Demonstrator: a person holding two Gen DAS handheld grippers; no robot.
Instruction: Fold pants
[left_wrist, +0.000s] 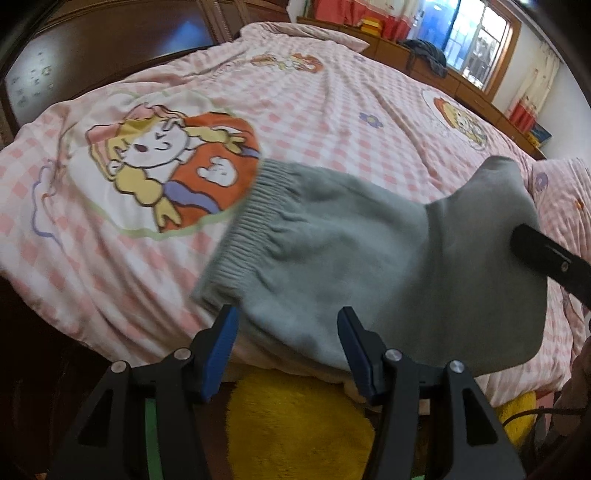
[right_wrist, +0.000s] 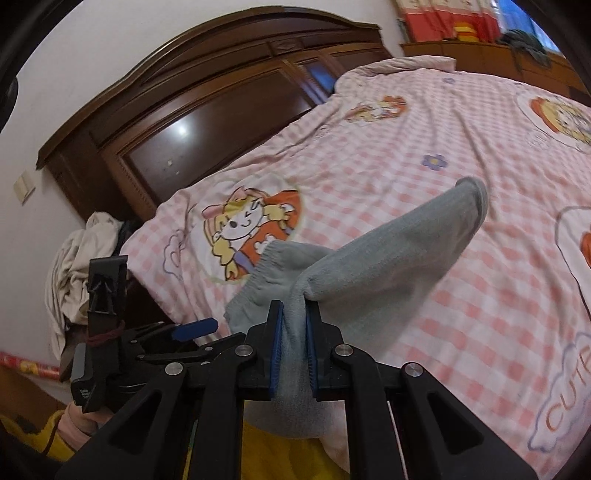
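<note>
R gripper (right_wrist: 294, 332) clamps grey pants (right_wrist: 369, 266); L gripper (left_wrist: 288, 354) spread, empty.

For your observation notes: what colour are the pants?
Plain grey pants, clearest in the left wrist view.

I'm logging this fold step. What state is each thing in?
Pants: gray, partly lifted, waistband resting on the quilt.
Right gripper: shut on the pants.
Left gripper: open, holding nothing.
Quilt: spread over the bed.
</note>
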